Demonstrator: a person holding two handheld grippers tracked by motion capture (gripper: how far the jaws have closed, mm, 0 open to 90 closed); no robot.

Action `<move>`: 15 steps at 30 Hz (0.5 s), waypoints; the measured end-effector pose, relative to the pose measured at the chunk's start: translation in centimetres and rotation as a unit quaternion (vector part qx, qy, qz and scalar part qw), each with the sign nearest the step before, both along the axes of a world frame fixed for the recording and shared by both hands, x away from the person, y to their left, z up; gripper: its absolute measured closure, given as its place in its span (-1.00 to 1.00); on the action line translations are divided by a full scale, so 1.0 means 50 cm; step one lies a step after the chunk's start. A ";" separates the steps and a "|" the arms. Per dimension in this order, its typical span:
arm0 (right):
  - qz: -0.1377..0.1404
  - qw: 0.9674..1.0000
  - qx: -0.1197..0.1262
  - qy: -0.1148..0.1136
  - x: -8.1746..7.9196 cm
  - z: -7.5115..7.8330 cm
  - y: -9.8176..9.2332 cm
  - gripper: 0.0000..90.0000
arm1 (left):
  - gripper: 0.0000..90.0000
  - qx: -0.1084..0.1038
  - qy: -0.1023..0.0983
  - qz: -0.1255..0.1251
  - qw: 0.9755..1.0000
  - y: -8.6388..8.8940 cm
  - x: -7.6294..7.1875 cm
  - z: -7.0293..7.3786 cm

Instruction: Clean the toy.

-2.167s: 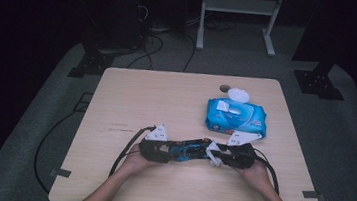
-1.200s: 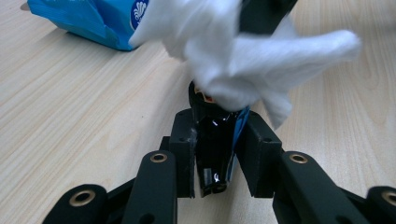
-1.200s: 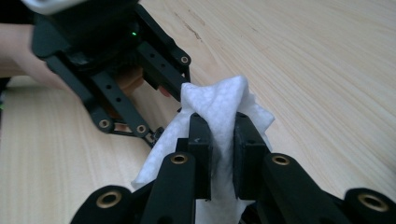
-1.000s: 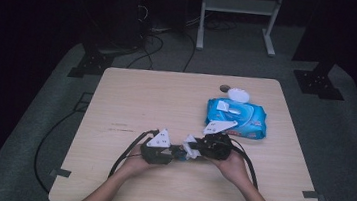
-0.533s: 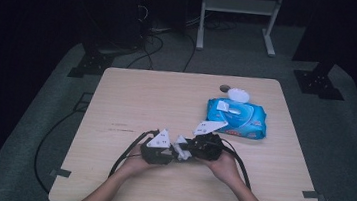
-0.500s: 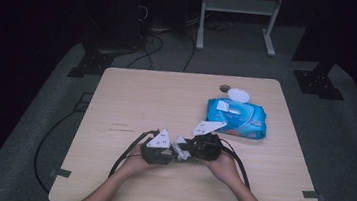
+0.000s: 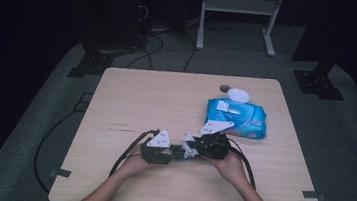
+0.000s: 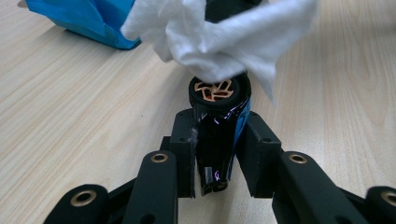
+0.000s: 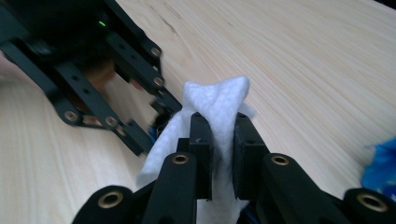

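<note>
In the left gripper view my left gripper is shut on a small glossy dark toy car, whose black wheel with copper spokes faces the camera. A crumpled white wipe lies over the car's far end. In the right gripper view my right gripper is shut on that wipe, close to the left gripper. In the high view the left gripper and right gripper meet near the table's front, with the wipe between them.
A blue pack of wipes lies just behind the right gripper. A white round lid and a small dark disc sit beyond it near the far edge. Bare wooden table spreads to the left and behind. Cables trail from both grippers.
The right gripper with the wipe has shifted left toward the left gripper and now stays against the car. The left hand has kept still.
</note>
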State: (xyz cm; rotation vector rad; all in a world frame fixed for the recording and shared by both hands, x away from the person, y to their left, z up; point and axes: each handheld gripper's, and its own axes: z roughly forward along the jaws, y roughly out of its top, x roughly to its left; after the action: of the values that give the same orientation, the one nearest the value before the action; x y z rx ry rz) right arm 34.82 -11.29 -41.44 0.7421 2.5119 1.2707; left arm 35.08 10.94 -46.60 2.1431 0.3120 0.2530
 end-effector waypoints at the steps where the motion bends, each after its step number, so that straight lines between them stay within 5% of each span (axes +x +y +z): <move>1: 0.005 1.000 0.005 0.003 -0.001 0.001 0.006 0.78 | 0.53 0.001 0.000 0.000 1.000 0.000 -0.001 0.000; 7: 0.024 1.000 -0.013 -0.005 -0.005 -0.002 0.047 0.78 | 0.53 0.001 0.001 0.000 1.000 0.000 0.000 0.000; 15: -0.002 1.000 -0.008 0.004 0.002 0.000 -0.011 0.78 | 0.58 0.000 -0.001 -0.008 1.000 -0.003 -0.001 -0.001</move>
State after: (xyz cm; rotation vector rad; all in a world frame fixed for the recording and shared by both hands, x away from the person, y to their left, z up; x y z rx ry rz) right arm 34.93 -11.86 -41.43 0.7491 2.5231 1.2461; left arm 35.01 10.78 -46.67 2.1442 0.2943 0.2463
